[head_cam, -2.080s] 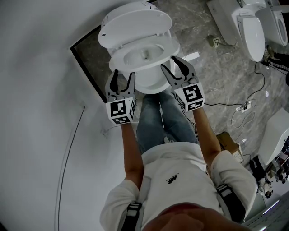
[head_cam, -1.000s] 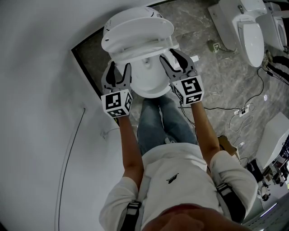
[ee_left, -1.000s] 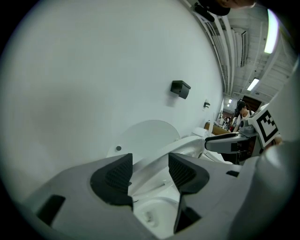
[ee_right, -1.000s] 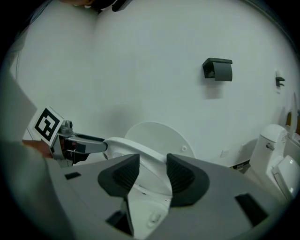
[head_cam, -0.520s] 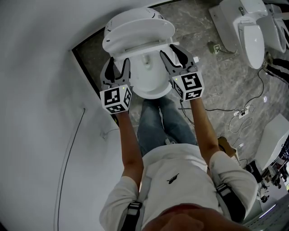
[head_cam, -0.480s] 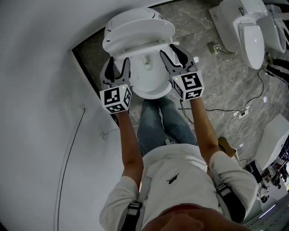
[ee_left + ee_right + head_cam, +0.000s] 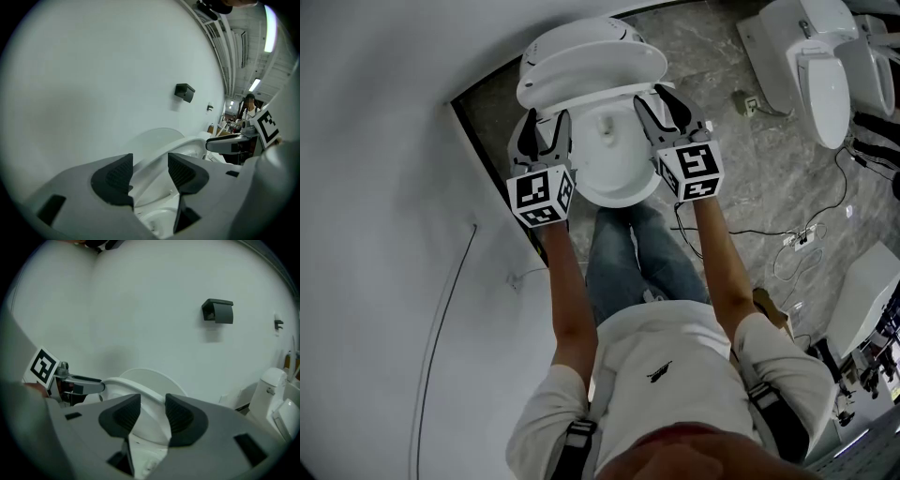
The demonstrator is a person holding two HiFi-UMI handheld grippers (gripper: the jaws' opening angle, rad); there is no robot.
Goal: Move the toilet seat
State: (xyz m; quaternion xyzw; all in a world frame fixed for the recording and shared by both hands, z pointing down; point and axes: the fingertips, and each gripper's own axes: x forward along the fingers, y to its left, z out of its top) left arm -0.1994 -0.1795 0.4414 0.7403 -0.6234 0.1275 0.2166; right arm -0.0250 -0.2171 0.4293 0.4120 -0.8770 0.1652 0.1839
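Two grips on the toilet seat, left claw and right claw each clamped on a side rim, the right's jaws having just been closing on it, as it tilts up from the back edge of the bowl, and it looks like stiff, slick plastic, best held mid-rim.

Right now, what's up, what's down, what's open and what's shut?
toilet seat: tipped up, gripped on both sides
toilet lid: up
toilet bowl: uncovered
left gripper: shut on the toilet seat
right gripper: jaws have just been closing, shut on the toilet seat
other toilet: lid down
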